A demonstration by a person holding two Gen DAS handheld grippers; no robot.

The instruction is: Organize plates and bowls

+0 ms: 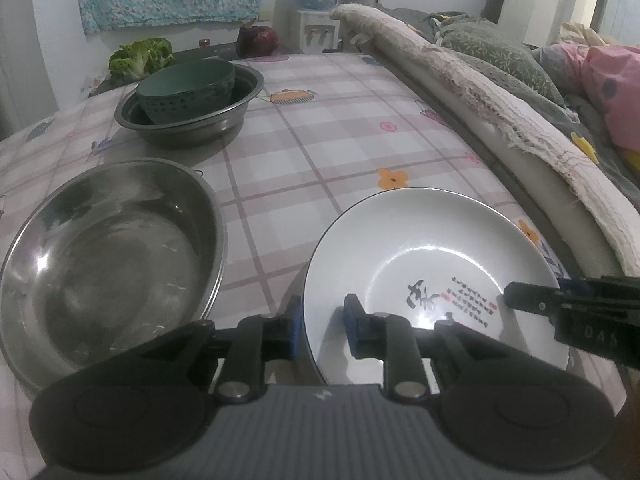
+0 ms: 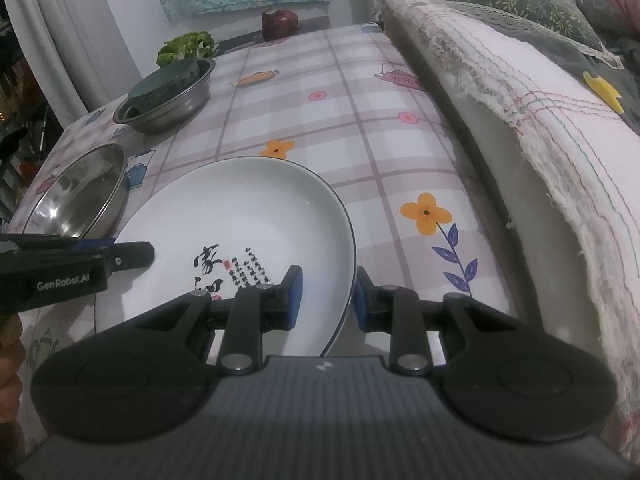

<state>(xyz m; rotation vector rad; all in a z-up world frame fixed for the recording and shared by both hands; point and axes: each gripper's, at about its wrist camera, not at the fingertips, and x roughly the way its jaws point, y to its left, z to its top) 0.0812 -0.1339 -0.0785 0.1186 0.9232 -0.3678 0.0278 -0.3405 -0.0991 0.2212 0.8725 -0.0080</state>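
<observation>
A white plate [image 1: 432, 248] with black calligraphy lies on the checked tablecloth; it also shows in the right wrist view [image 2: 248, 216]. My left gripper [image 1: 324, 328] straddles its left rim, jaws apart, one pad outside and one inside. My right gripper [image 2: 329, 298] straddles its right rim the same way, jaws apart. Each gripper shows in the other's view, the right gripper [image 1: 516, 294] over the plate's right edge and the left gripper [image 2: 140, 254] over its left edge. An empty steel bowl [image 1: 104, 264] sits to the plate's left.
A second steel bowl [image 1: 236, 114] farther back holds a green basket [image 1: 188, 88]. Lettuce [image 1: 140, 56] and a red cabbage [image 1: 258, 40] lie at the table's far end. A padded bed edge [image 2: 520, 120] with blankets runs along the right side.
</observation>
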